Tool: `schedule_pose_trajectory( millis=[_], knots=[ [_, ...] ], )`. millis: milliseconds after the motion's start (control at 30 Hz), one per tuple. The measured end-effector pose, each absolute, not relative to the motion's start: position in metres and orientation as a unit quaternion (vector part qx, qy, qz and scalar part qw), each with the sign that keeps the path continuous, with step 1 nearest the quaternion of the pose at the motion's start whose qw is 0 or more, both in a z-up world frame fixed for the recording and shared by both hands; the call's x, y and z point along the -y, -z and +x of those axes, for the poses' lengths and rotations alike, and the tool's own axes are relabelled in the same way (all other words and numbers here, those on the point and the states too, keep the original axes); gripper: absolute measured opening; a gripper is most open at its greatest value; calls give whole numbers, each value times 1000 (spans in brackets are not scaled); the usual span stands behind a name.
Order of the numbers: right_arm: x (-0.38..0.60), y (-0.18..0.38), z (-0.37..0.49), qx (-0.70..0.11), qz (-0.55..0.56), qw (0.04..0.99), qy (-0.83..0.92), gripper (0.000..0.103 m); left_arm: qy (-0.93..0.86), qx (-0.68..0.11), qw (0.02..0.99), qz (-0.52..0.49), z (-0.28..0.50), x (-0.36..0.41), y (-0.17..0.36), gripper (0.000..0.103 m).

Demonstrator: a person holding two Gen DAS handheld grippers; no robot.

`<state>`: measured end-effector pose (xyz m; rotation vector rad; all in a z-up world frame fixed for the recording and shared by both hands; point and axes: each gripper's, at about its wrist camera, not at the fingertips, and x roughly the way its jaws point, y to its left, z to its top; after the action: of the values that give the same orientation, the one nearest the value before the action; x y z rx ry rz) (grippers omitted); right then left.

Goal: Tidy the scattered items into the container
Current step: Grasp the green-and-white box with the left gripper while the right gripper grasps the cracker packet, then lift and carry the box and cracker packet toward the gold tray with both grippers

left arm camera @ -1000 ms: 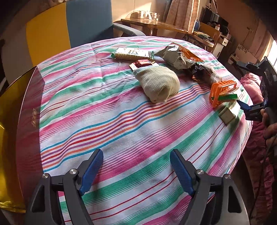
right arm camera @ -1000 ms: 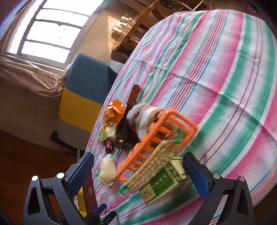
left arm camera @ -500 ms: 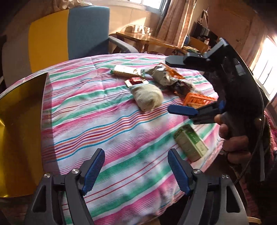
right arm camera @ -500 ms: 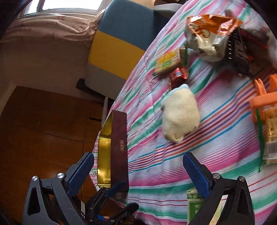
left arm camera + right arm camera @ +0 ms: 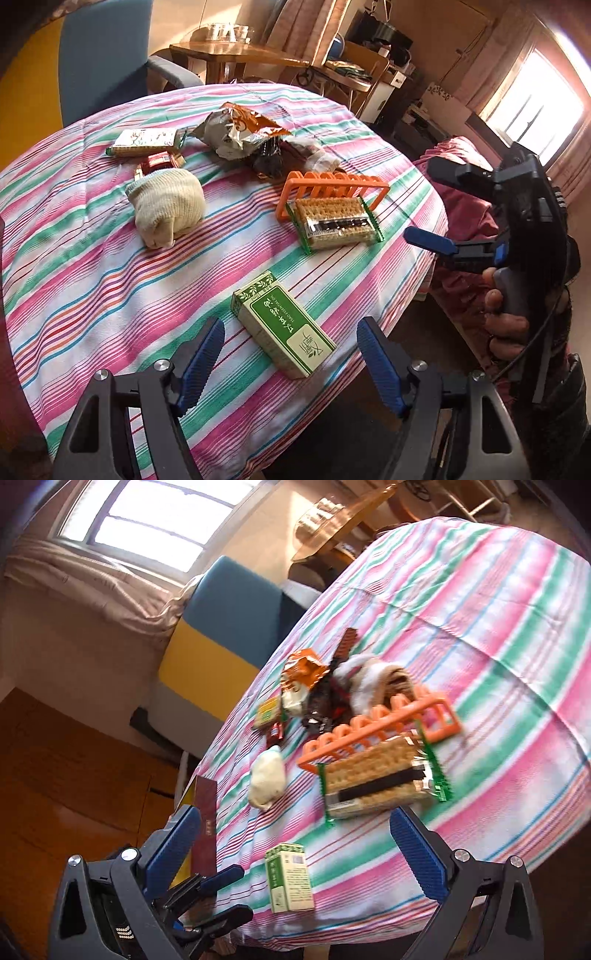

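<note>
Scattered items lie on a round table with a striped cloth (image 5: 92, 280). A green box (image 5: 282, 330) lies near the front edge, just ahead of my open, empty left gripper (image 5: 291, 363). Beyond it are a cracker pack (image 5: 334, 223) against an orange rack (image 5: 332, 182), a cream sock bundle (image 5: 168, 205), a crumpled snack bag (image 5: 240, 131), a biscuit pack (image 5: 146, 140) and a small red packet (image 5: 159, 162). My right gripper (image 5: 295, 847) is open and empty, off the table's edge; it also shows in the left wrist view (image 5: 436, 206). The dark red container (image 5: 205, 827) with a gold inside stands at the table's left edge.
A blue and yellow chair (image 5: 99, 55) stands behind the table. A wooden side table (image 5: 236, 51) with glassware and cluttered shelves stand further back. A pink cushioned seat (image 5: 461, 192) is to the right of the table.
My left gripper has swung right: the green box and cracker pack are now in front of it, the gold container has left its view. My right gripper has drawn back off the table's edge.
</note>
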<state>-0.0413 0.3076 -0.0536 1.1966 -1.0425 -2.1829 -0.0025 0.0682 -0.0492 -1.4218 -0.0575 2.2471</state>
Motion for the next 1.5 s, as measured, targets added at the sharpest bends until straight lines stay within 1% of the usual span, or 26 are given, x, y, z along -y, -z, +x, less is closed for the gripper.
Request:
schedule_pose_trajectory(
  millis=[100, 167, 200, 267, 333, 400, 433, 533, 800, 1033, 1167, 1433, 1500],
  knots=[
    [-322, 60, -40, 390, 429, 207, 788, 103, -811, 16, 224, -541, -9, -76, 59, 60],
    [-326, 63, -42, 393, 430, 204, 787, 103, -808, 9, 215, -549, -10, -78, 64, 59],
    [-326, 63, -44, 391, 432, 205, 787, 103, -806, 7, 214, -552, -9, -80, 66, 56],
    [-322, 62, -47, 376, 435, 206, 792, 103, -807, 4, 212, -551, -8, -81, 67, 53],
    [-315, 61, -48, 356, 439, 206, 799, 103, -810, -5, 207, -549, -7, -82, 67, 46],
    [-309, 62, -49, 336, 444, 203, 805, 103, -813, -10, 205, -545, -6, -81, 66, 42],
    [-309, 62, -49, 326, 446, 199, 809, 103, -815, -12, 203, -543, -6, -81, 65, 38],
    [-306, 64, -50, 299, 452, 188, 819, 103, -820, -10, 194, -538, -7, -73, 62, 33],
    [-287, 67, -81, 236, 463, 172, 837, 103, -834, 32, 154, -529, -7, -24, 54, 32],
    [-247, 81, -87, 244, 498, 242, 797, 103, -841, 55, 115, -526, 2, 20, 57, 32],
    [-220, 84, -74, 245, 508, 299, 770, 103, -845, 66, 103, -521, 10, 39, 60, 32],
    [-193, 56, -48, 125, 489, 299, 810, 103, -844, 79, 110, -519, 15, 47, 66, 35],
    [-186, 50, -48, 75, 483, 288, 823, 103, -843, 80, 111, -520, 15, 46, 67, 35]
  ],
)
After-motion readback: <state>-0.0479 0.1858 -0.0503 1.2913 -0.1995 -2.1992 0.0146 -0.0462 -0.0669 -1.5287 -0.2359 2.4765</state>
